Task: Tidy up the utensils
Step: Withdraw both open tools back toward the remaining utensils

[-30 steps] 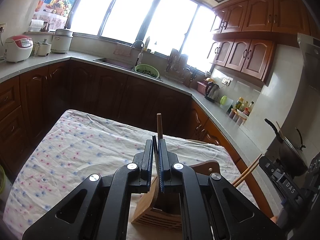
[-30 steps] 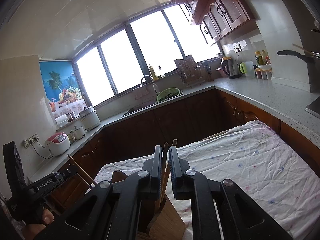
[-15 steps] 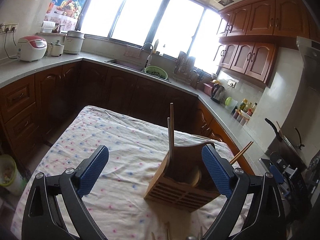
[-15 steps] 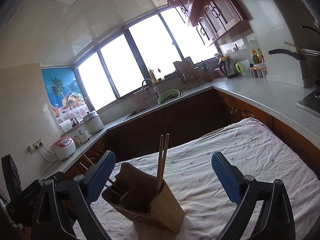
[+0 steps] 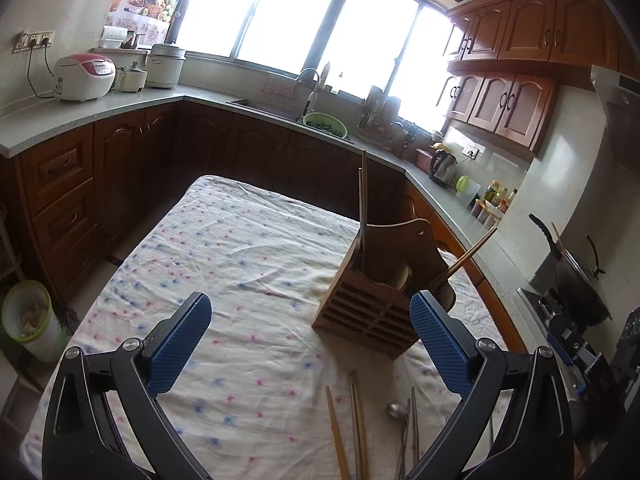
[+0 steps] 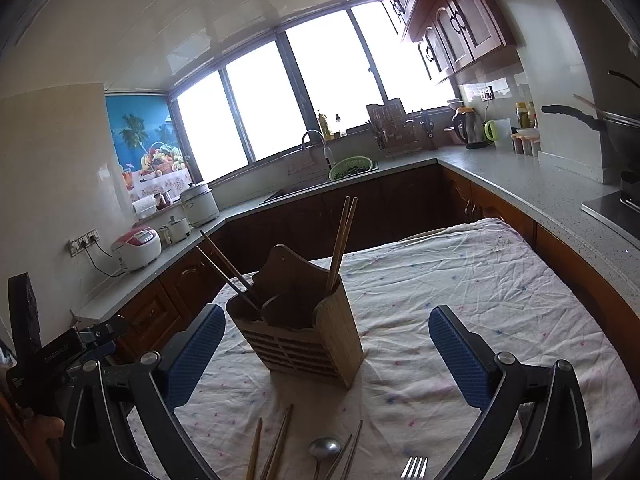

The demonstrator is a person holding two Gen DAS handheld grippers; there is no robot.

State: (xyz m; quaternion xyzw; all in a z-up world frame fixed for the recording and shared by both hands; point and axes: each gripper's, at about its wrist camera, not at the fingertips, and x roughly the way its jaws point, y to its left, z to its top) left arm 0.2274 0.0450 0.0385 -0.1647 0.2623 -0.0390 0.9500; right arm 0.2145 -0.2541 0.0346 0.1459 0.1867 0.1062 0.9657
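The blue-padded fingers (image 5: 178, 344) of the left gripper (image 5: 308, 344) are spread wide, with nothing between them but the flowered tablecloth (image 5: 224, 240); the left jaws are still opening the last little way. The fingers (image 6: 460, 356) of the right gripper (image 6: 328, 356) are likewise set fully apart and nothing is pressed by them. The wooden holder (image 5: 376, 300) is seen right of centre in the left view and just left of centre in the right view, upright on the cloth, with two pairs of chopsticks (image 6: 342, 240) standing in its compartments. The loose utensils are found at the bottom edge of both frames, nearer the cameras than the fingertips: wooden chopsticks (image 5: 338, 436), metal chopsticks (image 5: 412, 436), a spoon (image 6: 325, 449) and a fork (image 6: 414, 470). Their long axes are laid roughly along the line the grippers point, handles running off the bottom of the frame. In the left view they are placed toward the right finger; in the right view, below the centre. Neither hand can be judged clearly nearer. A drawing back and dipping of either gripper is judged to be required before a piece can be clamped.
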